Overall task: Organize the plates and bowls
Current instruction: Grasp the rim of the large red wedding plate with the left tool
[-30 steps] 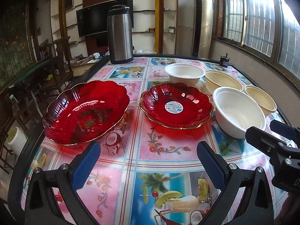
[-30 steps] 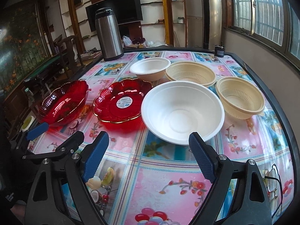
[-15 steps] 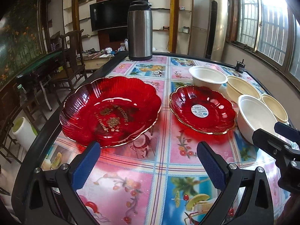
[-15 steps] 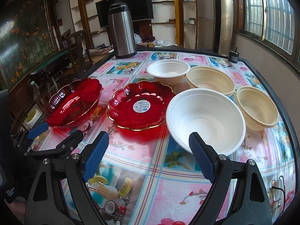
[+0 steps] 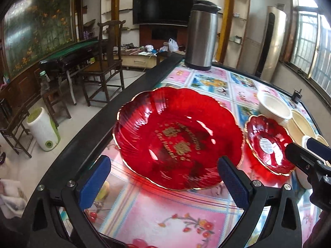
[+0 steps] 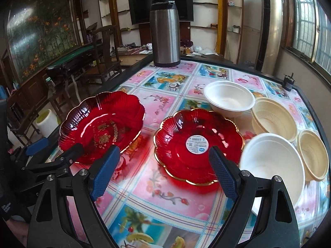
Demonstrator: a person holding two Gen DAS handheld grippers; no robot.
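Evidently at the approach step, both claws gape wide and hold nothing, the left claw (image 5: 164,177) facing the big red plate (image 5: 178,136) near the table (image 6: 165,210) edge, the right claw (image 6: 163,173) facing the small red plate (image 6: 197,144), so next a rim must be pinched.

Daylight enters from barred windows (image 6: 310,26) on the right, which are blown out to white. It leaves bright glare streaks on the large red plate (image 5: 178,136) and the glossy tablecloth (image 6: 165,196). Both fisheye views bend straight lines and darken toward the corners. Motion blur softens the plates and tablecloth pattern.
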